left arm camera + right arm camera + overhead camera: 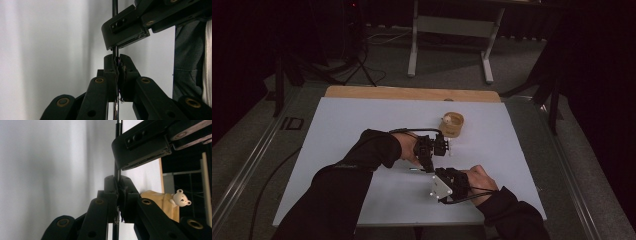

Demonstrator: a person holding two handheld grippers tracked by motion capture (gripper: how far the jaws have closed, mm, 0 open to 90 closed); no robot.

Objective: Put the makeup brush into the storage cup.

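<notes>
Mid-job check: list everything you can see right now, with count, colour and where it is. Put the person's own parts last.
Thin rod: one, dark and metallic, clamped between both pairs of jaws above the middle of the board.
Wooden cup: one, tan, on the board beyond the grippers.
Small bear figure: one, white, at the cup's rim.
White board: one, lying on the table.
Wooden table edge: one, light brown strip along the board's far side.
Desk frame: one, grey, on the floor beyond the table.
Left gripper: one, black, shut on the rod.
Right gripper: one, black with a grey plate, shut on the rod.
Sleeves: two, black, entering from the bottom.
</notes>
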